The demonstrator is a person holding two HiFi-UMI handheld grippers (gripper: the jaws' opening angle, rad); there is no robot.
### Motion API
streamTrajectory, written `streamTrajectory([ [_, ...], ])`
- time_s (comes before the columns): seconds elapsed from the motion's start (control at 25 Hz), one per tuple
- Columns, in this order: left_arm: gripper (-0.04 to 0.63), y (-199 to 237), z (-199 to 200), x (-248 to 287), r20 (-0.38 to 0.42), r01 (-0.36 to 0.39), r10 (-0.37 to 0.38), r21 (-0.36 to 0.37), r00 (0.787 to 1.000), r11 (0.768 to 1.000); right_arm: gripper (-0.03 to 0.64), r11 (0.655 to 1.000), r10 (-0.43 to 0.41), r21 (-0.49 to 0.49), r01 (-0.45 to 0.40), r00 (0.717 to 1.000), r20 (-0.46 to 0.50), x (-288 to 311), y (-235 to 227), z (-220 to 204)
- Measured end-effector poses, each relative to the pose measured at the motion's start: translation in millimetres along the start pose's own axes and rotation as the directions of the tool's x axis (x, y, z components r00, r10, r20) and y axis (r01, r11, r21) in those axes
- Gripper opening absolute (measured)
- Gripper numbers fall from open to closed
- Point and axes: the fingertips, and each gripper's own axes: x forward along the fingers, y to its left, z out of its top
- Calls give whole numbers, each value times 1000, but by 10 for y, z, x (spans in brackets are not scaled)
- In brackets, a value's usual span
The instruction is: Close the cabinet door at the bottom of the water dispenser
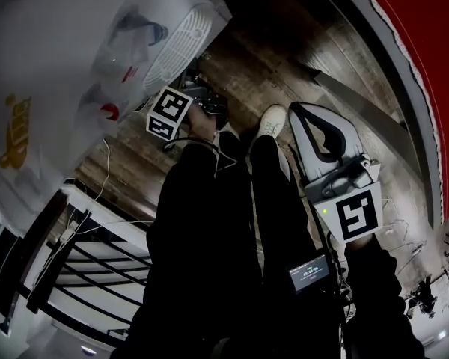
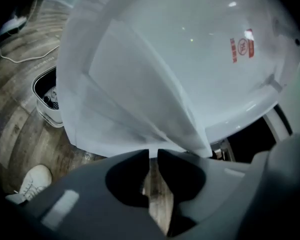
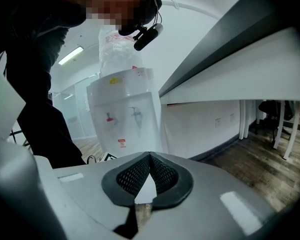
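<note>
water dispenser (image 1: 82, 66): white body filling the 10 o'clock part of the head view, standing on the wooden floor (image 1: 299, 58); in the right gripper view it stands well off at 11 o'clock.
cabinet door (image 2: 140, 99): white panel at the dispenser's base, swung open. in the left gripper view it spreads across 12 o'clock, its lower edge running roughly 9 to 3 o'clock just past the jaw tips. the dark cabinet opening (image 2: 255, 139) lies at 3 o'clock, so the closing swing is judged to run that way.
left gripper (image 2: 153, 153): the nearer one, its nose at the door. jaws are drawn almost together with a thin slit left, and the door edge shows just beyond the tips. no clamp on it can be made out, which reads as unclenched and ready to push.
right gripper (image 3: 150, 155): at 4 o'clock in the head view, well apart from the door; pads meet at the tips, clenched on nothing.
white shoe (image 1: 271, 120): on the floor between the two grippers.
</note>
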Motion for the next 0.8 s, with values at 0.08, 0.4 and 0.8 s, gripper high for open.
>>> streamTrajectory([
  [0.08, 52, 23, -26, -23, -19, -5, 5, 23, 1000, 1000, -2, 1000, -5, 1, 5, 1000, 1, 1, 1, -3],
  [0.4, 8, 203, -315, -321, -177, -54, 78, 140, 981, 989, -2, 1000, -27, -12, 27, 999, 20, 45, -12, 137],
  [0.8, 8, -860, -443, -1145, -221, 145, 18, 694, 975, 705, -2, 997, -43, -61, 45, 998, 40, -45, 100, 553],
])
